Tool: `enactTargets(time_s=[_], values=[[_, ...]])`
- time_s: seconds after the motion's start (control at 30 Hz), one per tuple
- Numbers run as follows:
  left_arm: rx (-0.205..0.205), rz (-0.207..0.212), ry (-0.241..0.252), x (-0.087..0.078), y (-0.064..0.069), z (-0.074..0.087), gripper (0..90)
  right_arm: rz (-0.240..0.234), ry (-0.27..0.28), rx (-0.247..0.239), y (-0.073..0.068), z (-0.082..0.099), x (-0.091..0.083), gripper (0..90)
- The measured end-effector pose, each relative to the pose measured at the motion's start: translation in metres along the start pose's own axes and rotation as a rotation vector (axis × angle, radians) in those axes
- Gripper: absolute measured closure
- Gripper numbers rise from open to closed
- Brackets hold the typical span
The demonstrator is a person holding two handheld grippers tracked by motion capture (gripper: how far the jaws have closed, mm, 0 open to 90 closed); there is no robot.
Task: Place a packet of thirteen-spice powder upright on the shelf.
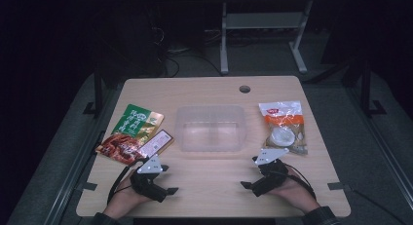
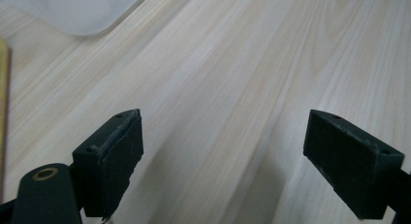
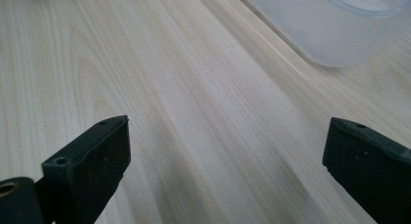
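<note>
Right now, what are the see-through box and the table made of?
The box looks like thin plastic: cloudy and see-through, with the table showing through its walls and soft rounded corners. The table looks like pale wood, or a wood-look layer: long grain lines run along it in both gripper views, with a smooth, matte finish.

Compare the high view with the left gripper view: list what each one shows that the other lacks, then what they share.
High view alone: the green-and-red food packet, the white-and-orange food packet, the right hand-held gripper and the person's hands. Left gripper view alone: a close look at the left hand-held gripper with its jaws wide apart over bare wood, nothing between them. Shared: the wooden table and the clear plastic container.
</note>
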State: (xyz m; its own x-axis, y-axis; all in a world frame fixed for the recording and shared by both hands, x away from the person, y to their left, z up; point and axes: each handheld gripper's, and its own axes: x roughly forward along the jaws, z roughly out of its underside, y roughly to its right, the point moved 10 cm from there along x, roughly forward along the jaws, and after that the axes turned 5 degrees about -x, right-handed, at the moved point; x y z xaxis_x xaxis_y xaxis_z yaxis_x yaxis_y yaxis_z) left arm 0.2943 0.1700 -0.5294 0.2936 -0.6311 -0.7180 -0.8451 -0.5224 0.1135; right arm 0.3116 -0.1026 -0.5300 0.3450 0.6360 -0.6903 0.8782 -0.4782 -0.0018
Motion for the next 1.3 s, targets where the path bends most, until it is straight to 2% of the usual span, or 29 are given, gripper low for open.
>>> enactTargets(time_s=[0.03,0.13,0.4,0.5,0.7,0.77,0.97,1.0,1.07,1.23,1.3], values=[[0.004,-0.006,-0.005,-0.001,-0.002,0.001,13.7,0.0,0.0,0.0,0.0,0.0,0.0,2.6],[-0.021,-0.01,-0.002,-0.007,-0.007,0.001,15.5,-0.003,0.01,-0.009,-0.001,-0.002,0.0,2.7],[-0.086,-0.035,0.041,-0.023,-0.023,-0.003,22.9,-0.004,0.016,0.001,-0.001,-0.002,-0.003,4.4],[-0.086,-0.05,0.04,-0.026,-0.029,-0.003,23.4,-0.003,0.025,0.001,-0.001,-0.003,-0.004,4.8],[-0.116,-0.065,0.049,-0.034,-0.04,-0.007,26.3,-0.01,0.029,-0.001,-0.002,-0.003,-0.004,5.1],[-0.113,-0.079,0.061,-0.037,-0.045,-0.01,26.3,-0.01,0.026,0.002,-0.002,-0.002,-0.004,5.3],[-0.097,-0.125,0.049,-0.042,-0.058,-0.013,26.2,-0.017,0.02,-0.005,-0.003,-0.001,-0.003,5.8],[-0.108,-0.125,0.056,-0.043,-0.059,-0.014,26.2,-0.018,0.019,-0.005,-0.003,-0.001,-0.003,5.9],[-0.101,-0.139,0.052,-0.044,-0.064,-0.015,26.1,-0.02,0.018,-0.001,-0.004,-0.001,-0.003,6.3],[-0.105,-0.167,0.066,-0.047,-0.073,-0.02,24.1,-0.035,0.016,0.0,-0.005,-0.002,-0.003,11.3],[-0.111,-0.174,0.071,-0.048,-0.076,-0.022,23.6,-0.056,0.013,-0.003,-0.006,-0.002,-0.003,13.6]])
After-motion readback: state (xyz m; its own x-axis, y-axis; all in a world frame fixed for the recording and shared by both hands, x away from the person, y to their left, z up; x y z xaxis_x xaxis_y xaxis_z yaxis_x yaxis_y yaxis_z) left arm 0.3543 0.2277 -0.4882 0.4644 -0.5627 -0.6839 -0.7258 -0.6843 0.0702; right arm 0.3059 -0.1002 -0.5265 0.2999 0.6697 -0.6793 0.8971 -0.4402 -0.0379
